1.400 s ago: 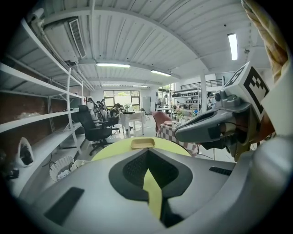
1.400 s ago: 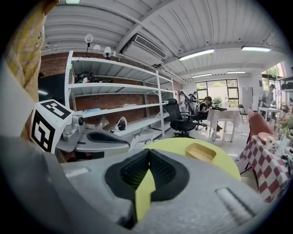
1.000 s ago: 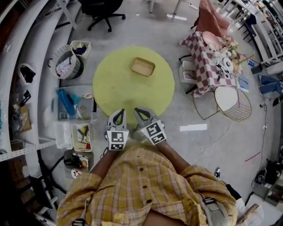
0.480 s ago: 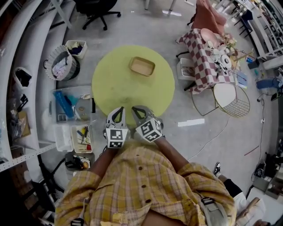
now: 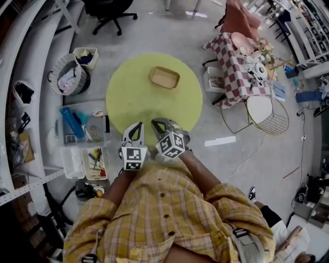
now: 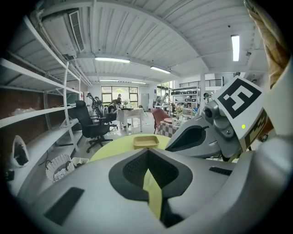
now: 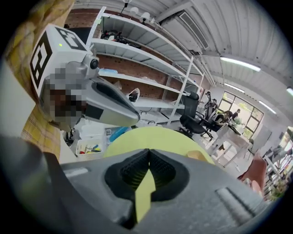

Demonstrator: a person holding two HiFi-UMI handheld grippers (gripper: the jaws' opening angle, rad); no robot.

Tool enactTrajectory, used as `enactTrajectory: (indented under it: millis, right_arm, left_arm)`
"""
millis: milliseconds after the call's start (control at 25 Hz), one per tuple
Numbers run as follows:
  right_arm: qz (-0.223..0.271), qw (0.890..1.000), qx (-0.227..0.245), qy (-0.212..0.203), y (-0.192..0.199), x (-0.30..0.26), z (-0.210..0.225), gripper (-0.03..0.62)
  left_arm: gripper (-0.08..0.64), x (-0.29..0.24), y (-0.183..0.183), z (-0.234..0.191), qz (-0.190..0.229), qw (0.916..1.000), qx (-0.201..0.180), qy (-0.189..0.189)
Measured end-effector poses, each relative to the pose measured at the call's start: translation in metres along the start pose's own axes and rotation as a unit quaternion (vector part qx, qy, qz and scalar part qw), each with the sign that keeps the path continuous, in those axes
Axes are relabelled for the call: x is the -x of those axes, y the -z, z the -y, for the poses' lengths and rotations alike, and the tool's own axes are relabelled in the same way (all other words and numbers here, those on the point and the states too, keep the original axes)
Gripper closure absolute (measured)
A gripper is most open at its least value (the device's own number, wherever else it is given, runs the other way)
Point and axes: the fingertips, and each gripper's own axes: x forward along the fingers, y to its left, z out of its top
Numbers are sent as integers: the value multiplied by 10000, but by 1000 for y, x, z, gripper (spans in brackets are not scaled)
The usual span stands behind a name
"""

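Grey workshop floor (image 5: 154,31) | yellow table (image 5: 131,95) bearing tan tray (image 5: 164,77) | left gripper (image 5: 135,127), right gripper (image 5: 158,124) closed

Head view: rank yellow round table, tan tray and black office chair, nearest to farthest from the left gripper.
1. Yellow round table, just ahead of left gripper.
2. Tan tray, farther on the table.
3. Black office chair, beyond the table.

The left gripper (image 5: 134,131) and right gripper (image 5: 162,126) sit side by side, just apart, pointing forward, the right one angled toward the left. Both have jaws pressed together on nothing, with the left forearm (image 5: 112,191) and right forearm (image 5: 198,170) drawn in close
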Motion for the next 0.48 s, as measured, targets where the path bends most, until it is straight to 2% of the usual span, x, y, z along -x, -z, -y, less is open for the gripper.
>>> enactTrajectory:
  millis: [160,480]
  right_arm:
    - [-296,9975,595,-223,14,-12,-10,594]
    - [-882,9829,1518,-550,46,-39,-13,594]
  left_arm:
    - [557,-2,2,2,-12,10000,-7,75]
    - [557,-7,5,-1,-57,9999,47,88]
